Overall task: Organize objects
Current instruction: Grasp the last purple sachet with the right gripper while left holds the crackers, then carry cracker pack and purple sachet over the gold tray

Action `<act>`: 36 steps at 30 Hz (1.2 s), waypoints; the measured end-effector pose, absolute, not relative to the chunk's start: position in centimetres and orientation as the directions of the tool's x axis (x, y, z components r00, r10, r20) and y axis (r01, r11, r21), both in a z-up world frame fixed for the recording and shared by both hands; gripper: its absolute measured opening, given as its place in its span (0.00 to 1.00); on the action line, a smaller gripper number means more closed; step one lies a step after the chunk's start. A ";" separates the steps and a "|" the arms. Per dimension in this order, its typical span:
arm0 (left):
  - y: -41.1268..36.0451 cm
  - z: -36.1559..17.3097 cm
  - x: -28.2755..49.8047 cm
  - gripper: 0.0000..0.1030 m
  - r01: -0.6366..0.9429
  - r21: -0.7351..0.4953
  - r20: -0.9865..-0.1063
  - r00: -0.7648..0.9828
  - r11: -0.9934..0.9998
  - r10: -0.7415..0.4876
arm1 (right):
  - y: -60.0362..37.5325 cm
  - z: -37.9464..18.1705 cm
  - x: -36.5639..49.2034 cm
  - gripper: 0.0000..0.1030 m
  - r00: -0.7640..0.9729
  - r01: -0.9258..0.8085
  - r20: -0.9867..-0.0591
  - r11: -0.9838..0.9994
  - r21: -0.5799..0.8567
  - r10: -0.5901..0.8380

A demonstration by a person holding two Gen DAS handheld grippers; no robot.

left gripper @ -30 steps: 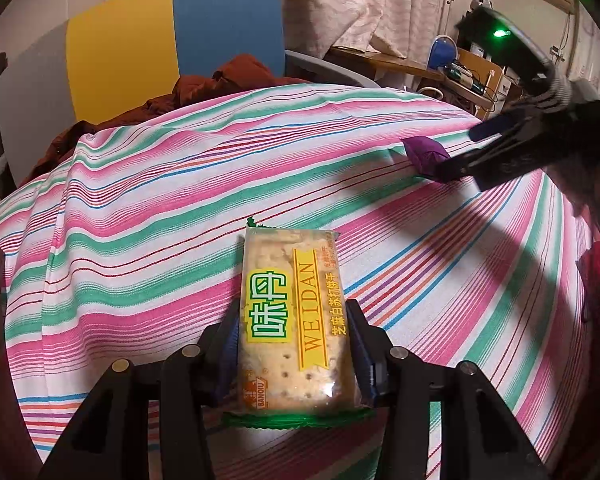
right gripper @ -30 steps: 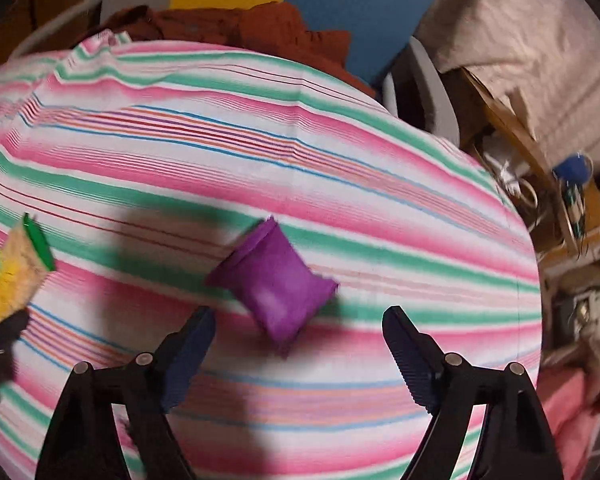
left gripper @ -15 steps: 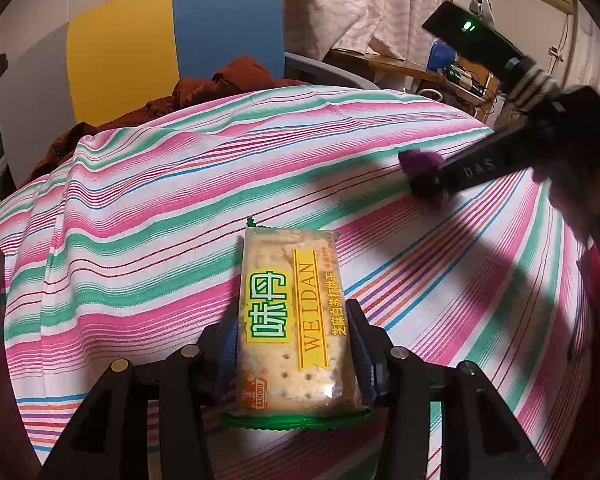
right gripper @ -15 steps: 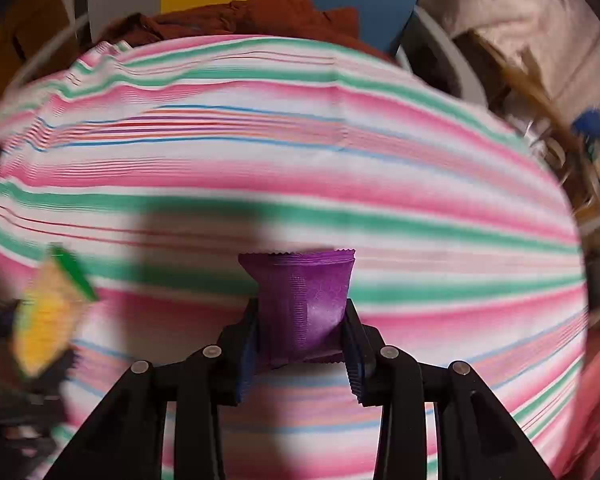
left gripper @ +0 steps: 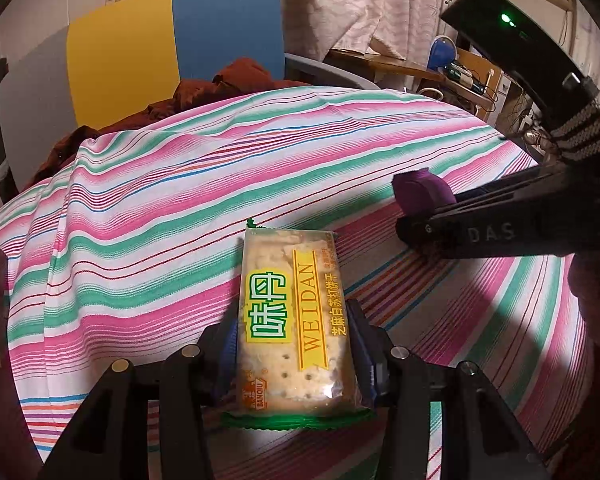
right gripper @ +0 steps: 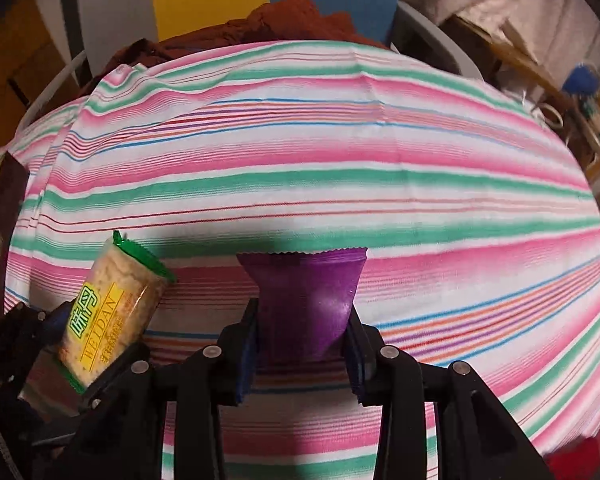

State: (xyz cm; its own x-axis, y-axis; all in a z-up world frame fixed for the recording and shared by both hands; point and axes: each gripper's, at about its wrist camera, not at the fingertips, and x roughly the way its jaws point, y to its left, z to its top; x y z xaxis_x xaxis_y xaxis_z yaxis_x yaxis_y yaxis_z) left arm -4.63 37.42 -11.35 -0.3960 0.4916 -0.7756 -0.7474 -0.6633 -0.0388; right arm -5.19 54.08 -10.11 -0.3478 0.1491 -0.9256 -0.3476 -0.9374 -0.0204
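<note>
My left gripper is shut on a clear cracker packet with yellow and green print and green ends, held above the striped cloth. My right gripper is shut on a small purple sachet, its crimped top edge pointing away from me. In the left wrist view the right gripper reaches in from the right with the purple sachet in its tips. In the right wrist view the cracker packet shows at lower left, tilted, in the left gripper.
A pink, green and white striped cloth covers the table. Behind it stands a yellow and blue chair with a rust-brown garment on it. A cluttered wooden desk is at the back right. A dark flat object lies at the left edge.
My right gripper closed on the purple sachet and lifted it, swinging left toward the cracker packet. The left gripper has kept still with the packet in it.
</note>
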 end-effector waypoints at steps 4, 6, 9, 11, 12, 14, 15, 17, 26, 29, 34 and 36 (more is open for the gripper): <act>37.5 -11.3 -4.5 0.47 -0.747 -0.024 -0.776 -0.405 -0.664 0.484 | 53.5 -10.2 -5.2 0.37 -0.361 -0.318 -0.921 -0.948 -0.027 0.148; 37.6 -11.3 -4.4 0.46 -0.746 -0.017 -0.775 -0.411 -0.666 0.480 | 53.4 -10.3 -5.4 0.37 -0.366 -0.310 -0.918 -0.950 -0.035 0.153; 37.6 -11.1 -4.4 0.46 -0.745 -0.017 -0.780 -0.407 -0.667 0.475 | 53.4 -10.2 -5.1 0.37 -0.375 -0.296 -0.913 -0.954 -0.046 0.160; 37.3 -10.8 -4.5 0.46 -0.730 -0.010 -0.786 -0.416 -0.683 0.457 | 53.4 -10.1 -4.8 0.37 -0.380 -0.287 -0.909 -0.956 -0.056 0.167; 37.0 -10.7 -4.4 0.46 -0.721 -0.008 -0.789 -0.421 -0.693 0.447 | 53.3 -10.1 -4.7 0.37 -0.383 -0.282 -0.908 -0.957 -0.063 0.172; 36.1 -10.2 -4.0 0.46 -0.711 -0.011 -0.796 -0.419 -0.703 0.436 | 53.1 -10.1 -4.8 0.37 -0.385 -0.273 -0.905 -0.959 -0.075 0.180; 35.7 -9.8 -3.7 0.46 -0.710 -0.005 -0.791 -0.428 -0.704 0.437 | 53.0 -10.1 -4.7 0.37 -0.387 -0.267 -0.903 -0.960 -0.082 0.185; 34.6 -8.5 -3.1 0.46 -0.713 0.003 -0.772 -0.448 -0.702 0.451 | 52.7 -10.1 -4.9 0.37 -0.388 -0.262 -0.901 -0.961 -0.091 0.191; 29.1 -3.2 -1.4 0.46 -0.659 0.041 -0.696 -0.559 -0.751 0.452 | 50.4 -10.1 -4.9 0.37 -0.406 -0.175 -0.899 -0.979 -0.100 0.165; 27.2 -1.9 -1.4 0.46 -0.635 0.046 -0.680 -0.585 -0.771 0.442 | 49.8 -10.1 -4.8 0.37 -0.405 -0.162 -0.899 -0.981 -0.109 0.167; 24.0 -0.5 -1.6 0.46 -0.592 0.044 -0.664 -0.619 -0.805 0.420 | 49.7 -10.1 -4.8 0.37 -0.390 -0.175 -0.905 -0.979 -0.108 0.170; 22.5 -0.2 -1.8 0.46 -0.569 0.041 -0.657 -0.635 -0.821 0.407 | 49.6 -10.0 -4.9 0.36 -0.374 -0.187 -0.913 -0.977 -0.099 0.164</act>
